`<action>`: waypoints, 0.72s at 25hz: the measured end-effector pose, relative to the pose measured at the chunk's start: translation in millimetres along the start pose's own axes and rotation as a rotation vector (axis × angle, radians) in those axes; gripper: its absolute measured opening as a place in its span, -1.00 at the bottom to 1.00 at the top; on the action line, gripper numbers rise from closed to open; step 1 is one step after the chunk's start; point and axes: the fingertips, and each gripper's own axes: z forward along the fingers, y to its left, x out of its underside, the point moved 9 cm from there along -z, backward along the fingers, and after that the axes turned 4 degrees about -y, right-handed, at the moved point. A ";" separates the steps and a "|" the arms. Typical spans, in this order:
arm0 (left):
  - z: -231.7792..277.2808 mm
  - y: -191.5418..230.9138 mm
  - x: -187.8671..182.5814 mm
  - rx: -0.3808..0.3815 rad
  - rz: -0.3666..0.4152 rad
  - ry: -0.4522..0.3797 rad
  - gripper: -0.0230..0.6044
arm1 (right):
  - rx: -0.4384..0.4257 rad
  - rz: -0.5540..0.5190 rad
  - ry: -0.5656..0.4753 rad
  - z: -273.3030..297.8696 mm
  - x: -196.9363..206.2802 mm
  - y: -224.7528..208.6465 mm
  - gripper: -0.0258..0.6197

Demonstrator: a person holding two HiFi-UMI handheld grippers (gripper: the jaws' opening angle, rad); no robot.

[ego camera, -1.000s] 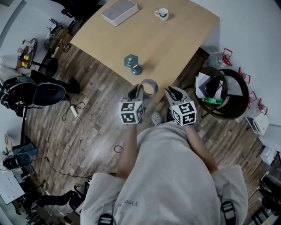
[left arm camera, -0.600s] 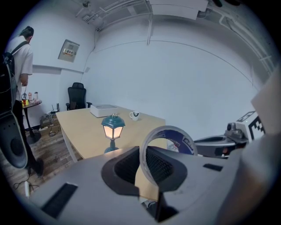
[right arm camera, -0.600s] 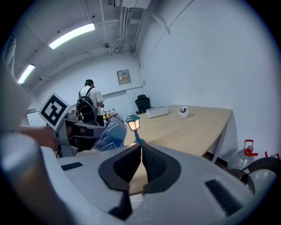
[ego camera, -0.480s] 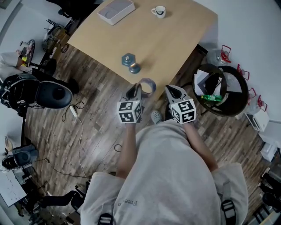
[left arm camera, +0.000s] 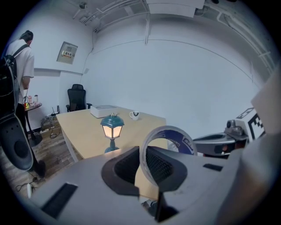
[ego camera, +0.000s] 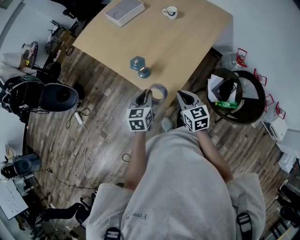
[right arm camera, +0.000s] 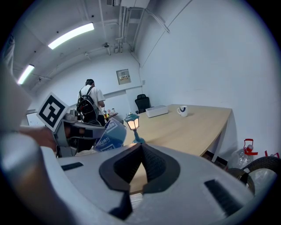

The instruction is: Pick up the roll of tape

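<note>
Your left tongs (ego camera: 144, 97) are clamped on the wall of the tape (ego camera: 159, 92), held upright in the air by the table's (ego camera: 192, 42) near edge. Your right tongs (ego camera: 184, 96), just beside, are closed together on nothing. Floor bin (ego camera: 259, 93), to your right: white paper (ego camera: 216, 89) and a green item (ego camera: 226, 105). Table, going back: lantern (ego camera: 139, 65), cup (ego camera: 171, 11) with contents not visible, white box (ego camera: 124, 10).

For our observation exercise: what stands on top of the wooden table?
A teal lantern lamp, a white box and a cup stand on the table. Whatever the box holds is covered.
</note>
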 end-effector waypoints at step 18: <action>-9.5 4.4 8.8 0.031 -0.005 0.011 -0.79 | -0.007 -0.034 0.004 -0.7 2.3 15.5 -0.91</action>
